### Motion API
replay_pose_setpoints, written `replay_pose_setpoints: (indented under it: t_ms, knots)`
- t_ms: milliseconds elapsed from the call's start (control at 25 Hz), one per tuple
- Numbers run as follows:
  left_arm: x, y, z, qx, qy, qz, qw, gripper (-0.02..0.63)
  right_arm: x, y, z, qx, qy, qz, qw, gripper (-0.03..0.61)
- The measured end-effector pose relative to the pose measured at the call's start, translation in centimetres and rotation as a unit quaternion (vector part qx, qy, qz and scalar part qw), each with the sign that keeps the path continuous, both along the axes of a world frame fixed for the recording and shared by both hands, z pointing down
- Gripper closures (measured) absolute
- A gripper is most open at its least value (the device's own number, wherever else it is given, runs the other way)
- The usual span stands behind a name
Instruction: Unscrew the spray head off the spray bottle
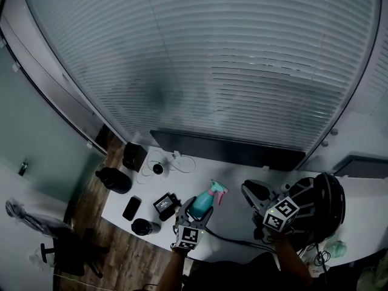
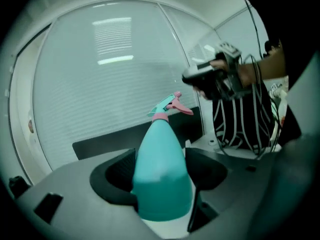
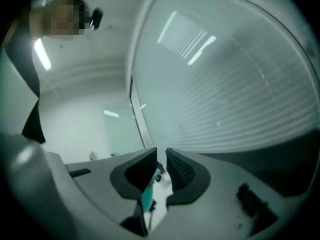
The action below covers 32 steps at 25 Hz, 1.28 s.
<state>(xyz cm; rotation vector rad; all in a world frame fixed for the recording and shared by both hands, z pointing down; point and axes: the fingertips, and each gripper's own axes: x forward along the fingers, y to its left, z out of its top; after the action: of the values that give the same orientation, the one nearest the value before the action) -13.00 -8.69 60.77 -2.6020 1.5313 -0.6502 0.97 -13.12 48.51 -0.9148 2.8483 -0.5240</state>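
The teal spray bottle (image 1: 200, 202) (image 2: 161, 169) has a pink collar and a pink-and-teal spray head (image 2: 170, 105) (image 1: 217, 191) on top. My left gripper (image 1: 194, 212) (image 2: 161, 176) is shut on the bottle's body, one pad against each side, and holds it over the desk's near edge. My right gripper (image 1: 251, 193) (image 2: 200, 79) hangs in the air to the right of the spray head, apart from it. In the right gripper view its jaws (image 3: 161, 166) stand a narrow gap apart with nothing between them. A strip of the bottle (image 3: 147, 196) shows below them.
On the white desk (image 1: 233, 226) to the left lie a black pouch (image 1: 113, 180), a phone (image 1: 131, 208), a small black box (image 1: 165, 204), a dark cylinder (image 1: 145, 227) and a coiled cable (image 1: 176, 162). A black bag (image 1: 320, 202) sits at the right. Window blinds (image 1: 230, 59) rise behind.
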Motion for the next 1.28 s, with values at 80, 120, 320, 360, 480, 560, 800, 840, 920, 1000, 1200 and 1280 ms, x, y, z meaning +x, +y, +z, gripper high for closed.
replay_pose_setpoints:
  t_ms: [80,120,320,360,480,560,800,840,920,1000,1200,1280]
  knots:
    - [0.5,0.4,-2.6,0.027,0.055,0.013,0.998,0.295,0.6,0.7,0.5,-0.031,-0.115,-0.036,0.992,0.517]
    - [0.8,0.7,-3.6,0.037,0.082,0.023,0.9957,0.295,0.2,1.2,0.5,-0.034,-0.142,-0.059,0.987,0.515]
    - [3.2,1.5,-5.7,0.065,0.143,0.055,0.986,0.295,-3.7,2.5,1.9,-0.028,-0.138,-0.148,0.979,0.516]
    - [3.6,1.6,-6.0,0.065,0.156,0.059,0.9838,0.295,-4.2,2.6,1.9,-0.032,-0.151,-0.157,0.975,0.516]
    - [4.6,1.9,-6.8,0.068,0.188,0.073,0.977,0.295,-5.0,2.2,2.1,-0.038,-0.169,-0.154,0.973,0.517]
    - [4.9,2.1,-7.4,0.072,0.204,0.08,0.9731,0.295,-4.7,0.7,3.2,-0.041,-0.153,-0.107,0.982,0.518]
    - [4.9,2.3,-8.8,0.07,0.229,0.104,0.9653,0.295,-6.0,1.7,3.4,0.002,-0.084,-0.123,0.989,0.552]
    - [4.9,2.2,-8.8,0.068,0.225,0.108,0.966,0.294,-6.1,1.8,3.1,0.007,-0.087,-0.125,0.988,0.555]
    - [5.0,2.0,-8.4,0.065,0.206,0.115,0.9697,0.293,-6.0,1.9,2.6,0.013,-0.091,-0.125,0.988,0.561]
    - [5.2,1.9,-7.9,0.064,0.177,0.122,0.9745,0.29,-6.2,2.2,2.4,0.021,-0.085,-0.129,0.988,0.566]
    - [6.0,1.7,-6.8,0.06,0.121,0.146,0.98,0.29,-6.8,2.6,2.1,0.037,-0.069,-0.136,0.988,0.575]
    - [6.3,1.8,-6.5,0.059,0.118,0.149,0.98,0.291,-6.7,2.6,2.3,0.036,-0.067,-0.137,0.988,0.575]
